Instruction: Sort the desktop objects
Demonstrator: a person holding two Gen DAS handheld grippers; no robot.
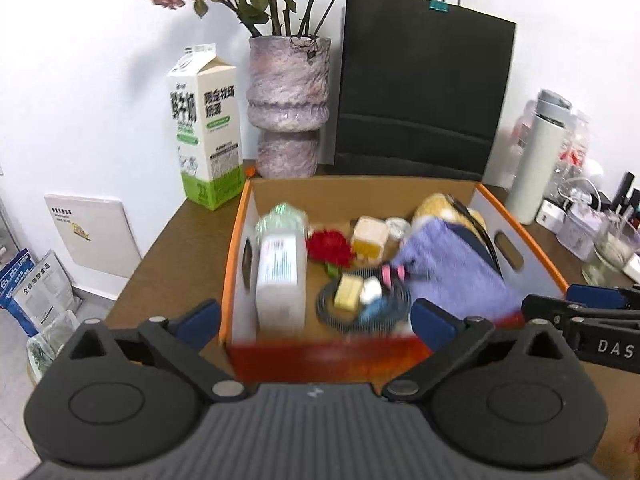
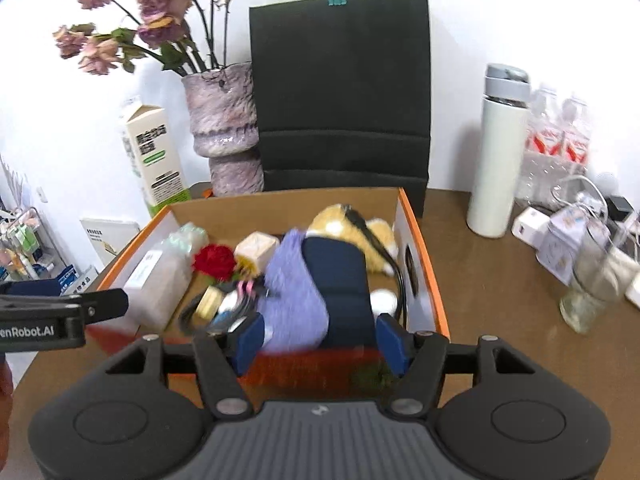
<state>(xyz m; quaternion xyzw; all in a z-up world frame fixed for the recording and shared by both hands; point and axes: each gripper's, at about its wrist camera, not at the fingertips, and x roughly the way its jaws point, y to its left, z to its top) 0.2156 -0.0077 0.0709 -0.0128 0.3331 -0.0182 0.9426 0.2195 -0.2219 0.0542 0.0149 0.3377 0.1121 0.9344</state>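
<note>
Left gripper [image 1: 316, 320]: nearest the left wrist camera, its jaws spread wide and grasping nothing, hanging at the near wall of the box; judged to be waiting its turn.
Right gripper [image 2: 320, 338]: jaws apart on either side of the navy-and-lilac pouch [image 2: 320, 284], just at its near end; whether the pads actually touch it cannot be told from the blur. Judged either about to take the pouch or just letting it go.
Box [image 1: 236, 248]: one orange-rimmed cardboard box in the middle of the brown desk [image 1: 176, 248], its open top serving as the collecting place for the sorted things.
Box contents, counted: one white bottle [image 1: 280, 276] lying along the left wall, one red flower [image 1: 330, 248], one small cream carton [image 1: 370, 236], one yellow plush toy [image 2: 348, 220] at the far right, one pouch, and a blurred heap of small items on a dark coil [image 1: 360, 300], count unclear.
Outside the box: one milk carton [image 1: 206, 124] far left, one vase [image 1: 288, 108] of dried roses, one black paper bag [image 1: 424, 96] against the wall, one white flask [image 2: 500, 152] far right.
</note>
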